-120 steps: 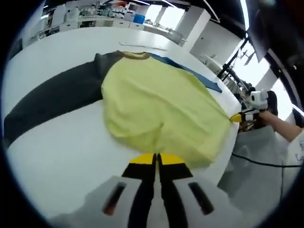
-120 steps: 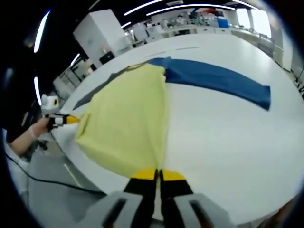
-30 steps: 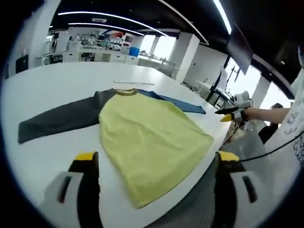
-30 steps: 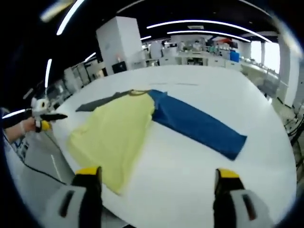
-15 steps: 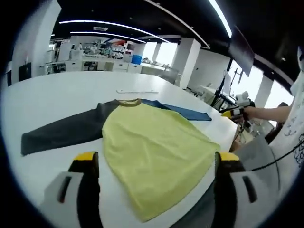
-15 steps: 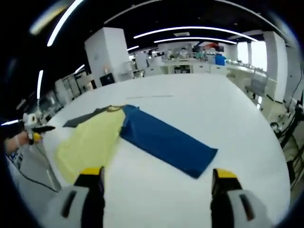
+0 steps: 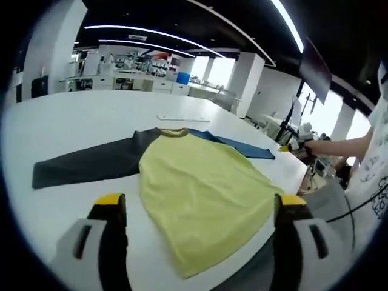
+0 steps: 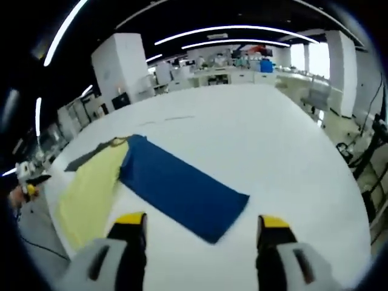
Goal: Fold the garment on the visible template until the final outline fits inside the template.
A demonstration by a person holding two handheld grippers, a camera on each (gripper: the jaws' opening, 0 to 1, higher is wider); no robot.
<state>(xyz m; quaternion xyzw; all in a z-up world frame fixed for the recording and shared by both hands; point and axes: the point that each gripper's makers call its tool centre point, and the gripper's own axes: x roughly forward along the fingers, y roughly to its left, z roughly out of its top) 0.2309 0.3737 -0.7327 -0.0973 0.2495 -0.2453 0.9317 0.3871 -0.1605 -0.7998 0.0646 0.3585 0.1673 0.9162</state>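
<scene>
Two claws spread wide: left gripper (image 7: 197, 209), right gripper (image 8: 202, 225), grasping nothing. Yellow shirt (image 7: 203, 194) flat on big white table (image 8: 285, 151), blue sleeve (image 8: 179, 188) outstretched. Bright lab room behind, ceiling lights.

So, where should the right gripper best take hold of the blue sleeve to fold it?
Probably at the cuff end of the blue sleeve. It lies flat, stretched away from the yellow body, its free end nearest the open right gripper, so approach from there.
</scene>
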